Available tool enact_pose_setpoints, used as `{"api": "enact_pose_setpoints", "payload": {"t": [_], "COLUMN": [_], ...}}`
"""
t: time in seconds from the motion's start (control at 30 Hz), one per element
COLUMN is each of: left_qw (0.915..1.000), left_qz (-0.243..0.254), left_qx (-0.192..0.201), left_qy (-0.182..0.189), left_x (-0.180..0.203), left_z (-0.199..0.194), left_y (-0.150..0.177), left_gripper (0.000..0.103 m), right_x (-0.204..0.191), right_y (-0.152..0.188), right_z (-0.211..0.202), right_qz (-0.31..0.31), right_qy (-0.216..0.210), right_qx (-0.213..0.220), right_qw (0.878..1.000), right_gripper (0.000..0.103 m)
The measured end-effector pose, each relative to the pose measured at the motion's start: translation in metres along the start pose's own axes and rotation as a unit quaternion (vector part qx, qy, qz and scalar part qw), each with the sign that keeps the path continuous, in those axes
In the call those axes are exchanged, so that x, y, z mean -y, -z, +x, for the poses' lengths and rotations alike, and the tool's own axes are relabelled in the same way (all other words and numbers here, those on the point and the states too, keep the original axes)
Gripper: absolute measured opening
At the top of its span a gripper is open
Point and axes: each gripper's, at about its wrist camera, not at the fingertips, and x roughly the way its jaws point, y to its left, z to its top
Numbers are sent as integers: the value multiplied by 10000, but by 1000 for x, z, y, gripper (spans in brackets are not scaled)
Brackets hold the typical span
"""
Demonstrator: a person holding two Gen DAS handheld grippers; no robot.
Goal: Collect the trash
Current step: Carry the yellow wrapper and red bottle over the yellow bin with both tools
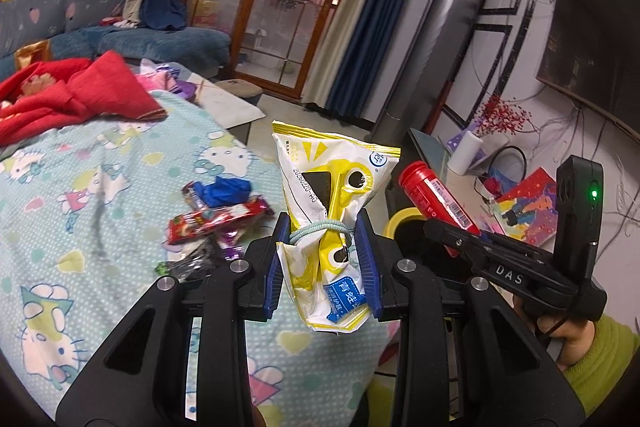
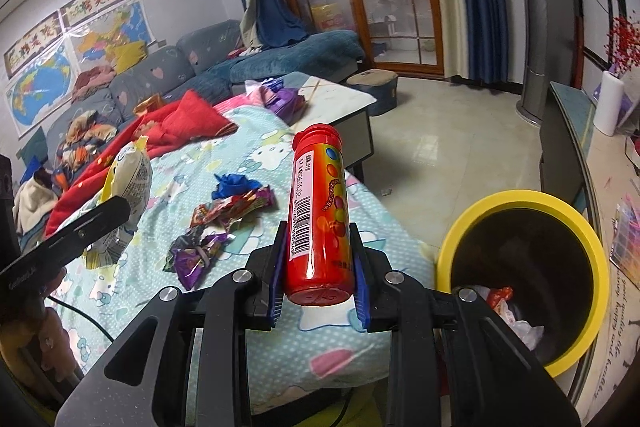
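Note:
My left gripper (image 1: 323, 227) is shut on a yellow and white snack bag (image 1: 332, 187) tied with a hair band, held above the bed edge. The bag also shows in the right wrist view (image 2: 128, 183). My right gripper (image 2: 318, 231) is shut on a red candy tube (image 2: 318, 211), held upright over the bed edge, left of a black bin with a yellow rim (image 2: 520, 199) that holds some trash. The tube (image 1: 436, 199) and the bin rim (image 1: 400, 221) show in the left wrist view. Red and purple wrappers (image 2: 224, 219) and a blue scrap (image 2: 232, 185) lie on the bed.
The bed has a Hello Kitty sheet (image 2: 248, 155) and a red blanket (image 2: 176, 123). A white table (image 2: 340, 95) stands past the bed, a sofa (image 2: 224, 55) behind it. A cabinet (image 2: 568, 131) with a paper roll (image 2: 608, 103) stands right of the bin.

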Motion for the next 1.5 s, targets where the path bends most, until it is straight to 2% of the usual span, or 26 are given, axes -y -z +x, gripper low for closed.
{"api": "enact_pose_setpoints", "payload": {"t": [0.87, 1.5], "left_qw": [9944, 9841], "left_qz": [859, 1359], "left_qx": [-295, -644], "left_qy": [541, 950], "left_x": [73, 124], "left_z": [39, 84], "left_y": [8, 21], "left_gripper": [25, 25], "right_x": [84, 151], "right_y": [6, 19], "right_z": [-33, -51], "right_qz": [889, 1729], "right_qy": [628, 1227], "right_qx": [376, 506], "right_qw": [9933, 9760], "right_gripper": [27, 27]}}
